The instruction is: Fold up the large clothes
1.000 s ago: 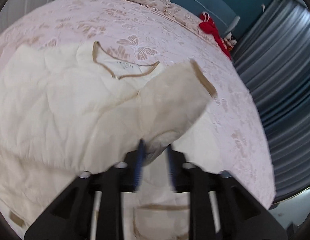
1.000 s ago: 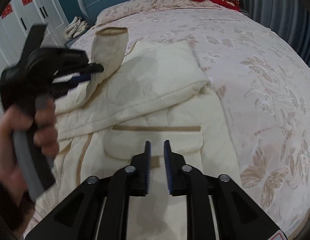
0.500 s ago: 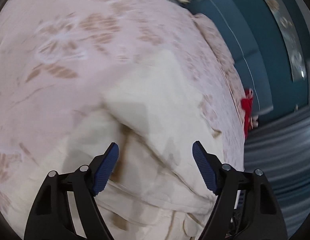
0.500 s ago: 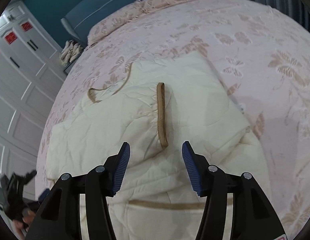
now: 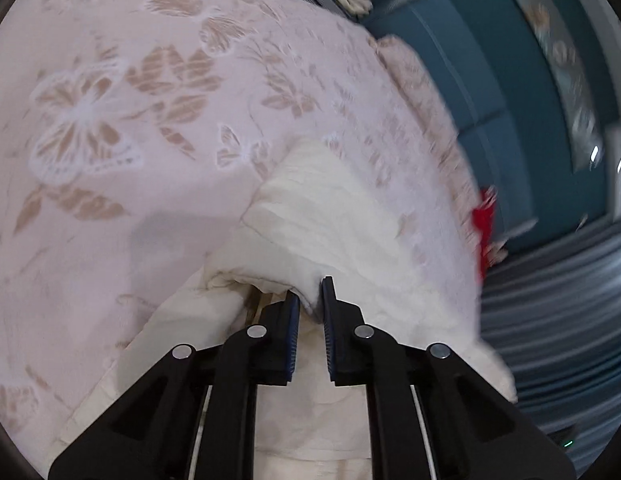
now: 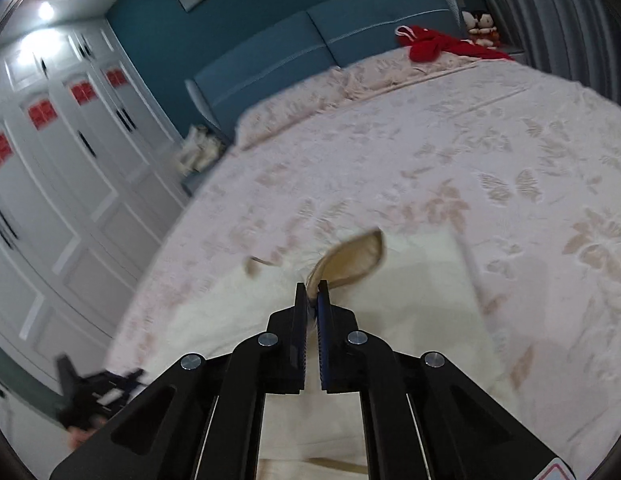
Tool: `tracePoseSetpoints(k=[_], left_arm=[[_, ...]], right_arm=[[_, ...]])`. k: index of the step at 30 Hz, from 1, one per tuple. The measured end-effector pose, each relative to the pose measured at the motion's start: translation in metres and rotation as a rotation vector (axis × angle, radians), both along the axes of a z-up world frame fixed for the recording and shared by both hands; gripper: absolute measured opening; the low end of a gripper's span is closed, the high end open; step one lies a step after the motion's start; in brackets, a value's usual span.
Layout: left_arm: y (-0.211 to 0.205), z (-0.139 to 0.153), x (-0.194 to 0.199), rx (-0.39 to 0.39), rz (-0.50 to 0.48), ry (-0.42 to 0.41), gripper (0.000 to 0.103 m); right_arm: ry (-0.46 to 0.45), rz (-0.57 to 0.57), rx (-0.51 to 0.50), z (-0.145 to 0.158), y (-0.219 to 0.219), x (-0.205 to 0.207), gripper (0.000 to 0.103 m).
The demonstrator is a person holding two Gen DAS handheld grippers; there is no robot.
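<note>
Cream quilted garment (image 5: 330, 232) lies on the floral bedspread (image 5: 110, 120), no legible writing; left gripper (image 5: 310, 304) closing, pinching a fold; right gripper (image 6: 311, 294) clenched on its tan-trimmed cuff (image 6: 350, 258); only right view shows white wardrobe (image 6: 50, 180).

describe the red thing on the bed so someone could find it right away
Start at the blue headboard at the far end of the bed. The red garment lies crumpled at its right end, beside two small dolls. It is the only bright red thing on the pale floral bedding.
</note>
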State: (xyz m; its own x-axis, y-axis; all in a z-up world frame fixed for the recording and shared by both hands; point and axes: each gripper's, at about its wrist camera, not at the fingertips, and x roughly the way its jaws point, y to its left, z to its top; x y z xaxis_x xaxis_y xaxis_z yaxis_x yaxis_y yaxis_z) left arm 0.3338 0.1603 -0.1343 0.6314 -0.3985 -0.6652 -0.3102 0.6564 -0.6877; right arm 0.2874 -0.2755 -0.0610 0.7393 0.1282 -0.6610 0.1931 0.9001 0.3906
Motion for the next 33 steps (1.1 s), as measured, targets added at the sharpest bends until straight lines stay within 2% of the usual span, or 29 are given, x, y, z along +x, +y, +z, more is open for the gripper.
tracePoseSetpoints(k=[2, 4, 7, 12, 14, 16, 18, 21, 23, 27, 30, 33], left_arm=[[-0.008, -0.019, 0.003, -0.004, -0.004, 0.067, 0.009], [-0.011, -0.033, -0.001, 0.0, -0.008, 0.097, 0.009], [-0.016, -0.045, -0.008, 0.041, -0.03, 0.091, 0.009], [-0.028, -0.048, -0.005, 0.185, -0.103, 0.073, 0.011], [-0.032, -0.032, -0.011, 0.265, -0.151, 0.054, 0.013], [-0.027, -0.009, -0.025, 0.312, -0.169, 0.011, 0.018], [-0.014, 0.018, -0.042, 0.362, -0.13, -0.036, 0.017], [0.0, 0.039, -0.046, 0.39, -0.062, -0.072, 0.017], [-0.001, 0.037, -0.031, 0.395, -0.071, -0.063, 0.017], [-0.022, 0.005, 0.0, 0.425, -0.112, 0.018, 0.017], [-0.032, -0.018, 0.004, 0.497, -0.136, 0.062, 0.017], [-0.033, -0.031, 0.001, 0.519, -0.152, 0.066, 0.016]], right_arm=[[0.114, -0.039, -0.005, -0.04, -0.008, 0.005, 0.004], [0.224, -0.059, -0.025, -0.082, -0.013, 0.007, 0.004], [0.261, -0.064, -0.023, -0.108, -0.013, 0.004, 0.003], [0.257, -0.071, -0.017, -0.109, -0.012, 0.005, 0.004], [0.25, -0.097, -0.019, -0.097, -0.014, -0.007, 0.007], [0.204, -0.131, -0.067, -0.078, -0.012, -0.02, 0.012], [0.13, -0.157, -0.124, -0.055, -0.003, -0.037, 0.015], [0.092, -0.073, -0.132, -0.04, 0.026, -0.033, 0.014], [0.097, 0.04, -0.153, -0.04, 0.061, -0.017, 0.011], [0.152, 0.188, -0.212, -0.059, 0.113, 0.012, 0.01], [0.221, 0.209, -0.247, -0.085, 0.12, 0.023, 0.008], [0.24, 0.181, -0.201, -0.102, 0.101, 0.016, 0.0]])
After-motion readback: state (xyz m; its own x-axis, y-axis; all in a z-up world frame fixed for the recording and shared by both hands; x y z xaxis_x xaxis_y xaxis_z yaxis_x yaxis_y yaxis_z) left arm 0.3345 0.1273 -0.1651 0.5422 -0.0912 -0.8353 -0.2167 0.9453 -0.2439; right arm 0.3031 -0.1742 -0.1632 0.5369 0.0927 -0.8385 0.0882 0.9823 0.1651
